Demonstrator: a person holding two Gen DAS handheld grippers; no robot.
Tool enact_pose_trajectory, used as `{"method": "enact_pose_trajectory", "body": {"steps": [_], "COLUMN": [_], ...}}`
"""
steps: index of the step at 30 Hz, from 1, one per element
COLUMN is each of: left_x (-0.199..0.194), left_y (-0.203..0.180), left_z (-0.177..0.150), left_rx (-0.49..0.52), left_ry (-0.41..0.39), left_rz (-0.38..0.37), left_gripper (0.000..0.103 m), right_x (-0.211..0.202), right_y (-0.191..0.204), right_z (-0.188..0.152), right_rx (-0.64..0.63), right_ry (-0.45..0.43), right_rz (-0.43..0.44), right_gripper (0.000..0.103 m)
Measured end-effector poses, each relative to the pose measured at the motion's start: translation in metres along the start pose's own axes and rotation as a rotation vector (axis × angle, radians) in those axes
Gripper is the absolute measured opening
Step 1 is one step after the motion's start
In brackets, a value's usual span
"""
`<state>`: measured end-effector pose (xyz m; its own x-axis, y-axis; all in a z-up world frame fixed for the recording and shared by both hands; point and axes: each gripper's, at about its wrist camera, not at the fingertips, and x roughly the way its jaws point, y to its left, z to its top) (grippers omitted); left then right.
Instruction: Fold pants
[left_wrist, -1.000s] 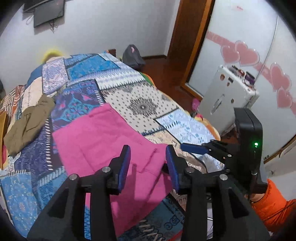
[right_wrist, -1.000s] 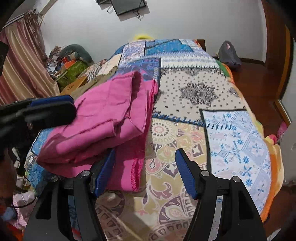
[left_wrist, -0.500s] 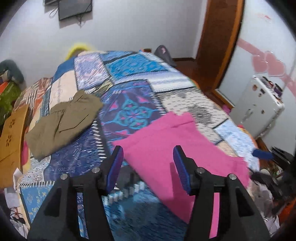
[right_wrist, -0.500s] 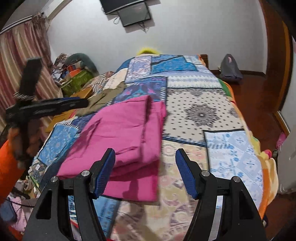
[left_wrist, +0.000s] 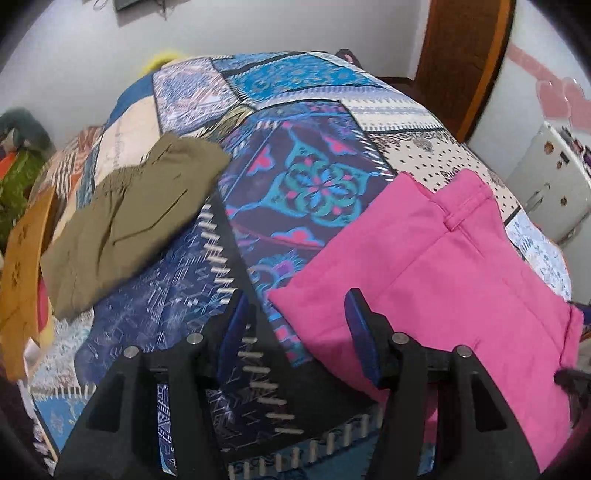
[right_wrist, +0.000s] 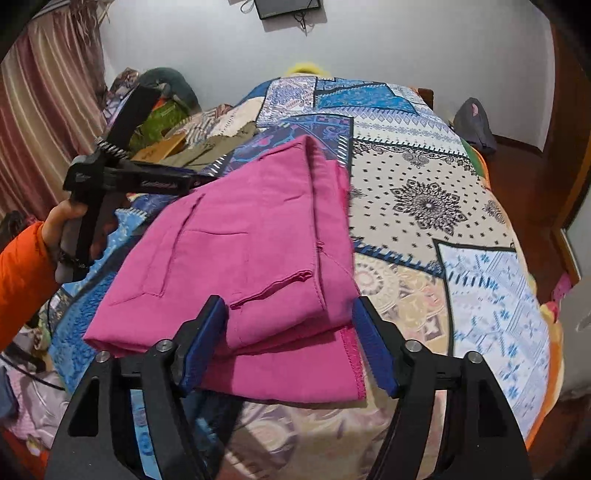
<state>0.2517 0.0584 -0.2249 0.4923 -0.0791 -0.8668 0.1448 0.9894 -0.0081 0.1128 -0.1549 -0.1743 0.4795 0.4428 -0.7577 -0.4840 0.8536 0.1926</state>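
Note:
Pink pants (left_wrist: 424, 266) lie folded in layers on the patchwork quilt (left_wrist: 314, 184). My left gripper (left_wrist: 297, 306) hovers open over their near left corner, and its pads touch no cloth. In the right wrist view the same left gripper (right_wrist: 197, 181) stretches in from the left, held by a hand (right_wrist: 70, 218) in an orange sleeve, its tips at the pants' far left edge. My right gripper (right_wrist: 289, 314) hangs just above the pants (right_wrist: 240, 240) at their near hemmed end. Its jaws are opening, the pink cloth lies below the gap, and neither pad presses on it.
Folded olive pants (left_wrist: 129, 221) lie on the quilt to the left of the pink ones. A white cabinet (left_wrist: 546, 192) and a wooden door (left_wrist: 461, 55) stand to the right of the bed. Striped curtains (right_wrist: 44, 110) and piled things are on the left; a grey backpack (right_wrist: 474, 125) sits on the floor.
My left gripper swung left and down, from beside the right gripper to the pants' left corner, and its jaws widened. The pink top layer now lies flat. The right gripper shifted slightly.

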Motion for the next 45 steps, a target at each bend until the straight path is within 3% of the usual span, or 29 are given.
{"method": "enact_pose_trajectory", "body": {"steps": [4,10,15,24,29,31,33,35,39,45], "left_x": [-0.004,-0.018,-0.027,-0.033,-0.051,-0.058,-0.059,-0.056,-0.042,-0.001], "left_y": [0.009,0.022,0.022,0.027,0.027,0.027,0.023,0.016,0.0,-0.011], "left_z": [-0.016,-0.037,-0.051,-0.068,-0.055,-0.043,-0.027,-0.012,0.012,0.015], "left_rx": [-0.008,-0.081,-0.108,-0.179,-0.159,-0.149,-0.133,-0.116,-0.091,-0.05], "left_ry": [-0.006,0.008,-0.002,-0.03,-0.07,-0.099,-0.098,-0.11,-0.113,-0.04], "left_rz": [0.023,-0.021,-0.012,0.0,0.032,0.003,-0.037,-0.056,-0.091,-0.032], "left_gripper": [0.054,0.054,0.054,0.054,0.046,0.03,0.014,0.013,0.013,0.014], "right_x": [0.01,0.039,0.066,0.109,0.093,0.077,0.066,0.06,0.066,0.095], "right_y": [-0.018,-0.044,-0.064,-0.065,-0.059,-0.054,-0.046,-0.035,-0.014,-0.005], "right_z": [0.012,0.039,0.064,0.097,0.107,0.109,0.11,0.112,0.109,0.096], "right_rx": [-0.003,-0.046,-0.046,-0.066,-0.079,-0.078,-0.084,-0.098,-0.127,-0.134], "right_ry": [0.017,0.038,0.056,0.061,0.017,-0.02,-0.042,-0.048,-0.026,0.049], "right_rz": [0.001,-0.036,-0.023,-0.032,-0.035,-0.012,0.009,0.041,0.094,0.11], "right_gripper": [0.067,0.067,0.067,0.067,0.066,0.064,0.054,0.048,0.044,0.043]}}
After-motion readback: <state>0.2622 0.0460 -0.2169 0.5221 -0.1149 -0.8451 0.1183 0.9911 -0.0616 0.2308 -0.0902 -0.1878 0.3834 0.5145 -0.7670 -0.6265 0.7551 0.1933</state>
